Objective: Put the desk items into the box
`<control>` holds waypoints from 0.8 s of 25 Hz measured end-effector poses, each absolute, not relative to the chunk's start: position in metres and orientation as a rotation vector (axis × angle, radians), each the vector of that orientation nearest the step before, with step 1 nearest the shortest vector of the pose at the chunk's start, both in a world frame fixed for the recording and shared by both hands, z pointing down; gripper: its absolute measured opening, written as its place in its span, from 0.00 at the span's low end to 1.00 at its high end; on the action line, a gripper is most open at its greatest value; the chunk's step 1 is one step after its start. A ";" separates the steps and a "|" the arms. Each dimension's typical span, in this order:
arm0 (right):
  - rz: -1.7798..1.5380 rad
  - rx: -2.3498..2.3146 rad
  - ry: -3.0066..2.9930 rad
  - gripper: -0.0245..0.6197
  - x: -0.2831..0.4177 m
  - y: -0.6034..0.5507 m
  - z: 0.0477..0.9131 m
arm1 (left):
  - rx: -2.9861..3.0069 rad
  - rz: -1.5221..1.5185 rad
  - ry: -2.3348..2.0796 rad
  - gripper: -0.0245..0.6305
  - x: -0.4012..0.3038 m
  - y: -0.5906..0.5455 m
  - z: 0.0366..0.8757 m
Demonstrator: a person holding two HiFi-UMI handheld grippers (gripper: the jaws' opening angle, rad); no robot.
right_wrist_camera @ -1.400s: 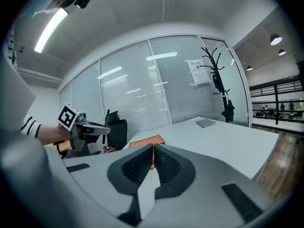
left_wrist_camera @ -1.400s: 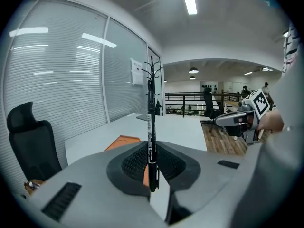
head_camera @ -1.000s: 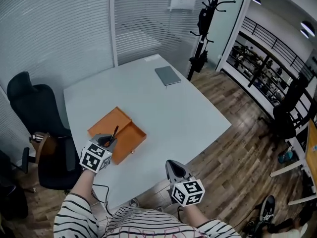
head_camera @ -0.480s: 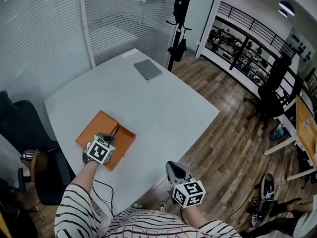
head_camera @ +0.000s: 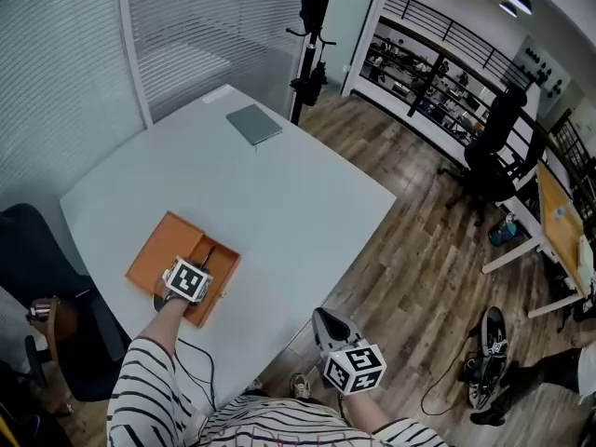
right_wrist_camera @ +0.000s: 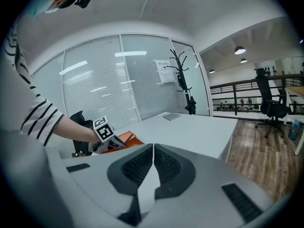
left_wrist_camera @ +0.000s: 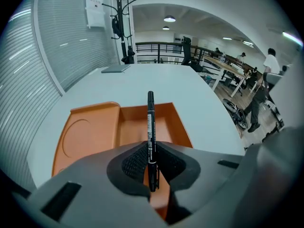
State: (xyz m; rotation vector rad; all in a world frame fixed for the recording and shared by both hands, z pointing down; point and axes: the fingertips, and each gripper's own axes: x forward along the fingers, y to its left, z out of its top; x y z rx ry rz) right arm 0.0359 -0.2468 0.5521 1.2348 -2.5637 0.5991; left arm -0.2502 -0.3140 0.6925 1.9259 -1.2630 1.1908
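Orange and open on the white table (head_camera: pixel 279 194), the box (head_camera: pixel 163 250) lies near the table's left corner, its lid folded flat beside the tray. The left gripper (head_camera: pixel 198 263) hangs right over it, its jaws clamped on a black pen (left_wrist_camera: pixel 150 127). In the left gripper view the pen is pinched between the ribbed pads (left_wrist_camera: pixel 135 163) at its lower half. Its long free end points forward over the tray part of the box (left_wrist_camera: pixel 164 122), and whether it touches the tray floor cannot be told. In the head view the pen (head_camera: pixel 207 253) shows only as a thin dark line above the orange tray.

The right gripper (head_camera: pixel 328 322) is held well apart from the box, off the table's near edge and above the wood floor (head_camera: pixel 419 277). Its jaws are pressed together with nothing between them, as the right gripper view (right_wrist_camera: pixel 153 163) shows. A flat grey item (head_camera: pixel 254 124), a notebook or a closed laptop, lies at the table's far corner, near a black coat stand (head_camera: pixel 307 26).
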 end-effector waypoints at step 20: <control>0.600 1.297 -2.509 0.08 0.047 -0.250 0.555 | 1.764 1.278 -1.204 0.12 -0.248 -0.319 0.740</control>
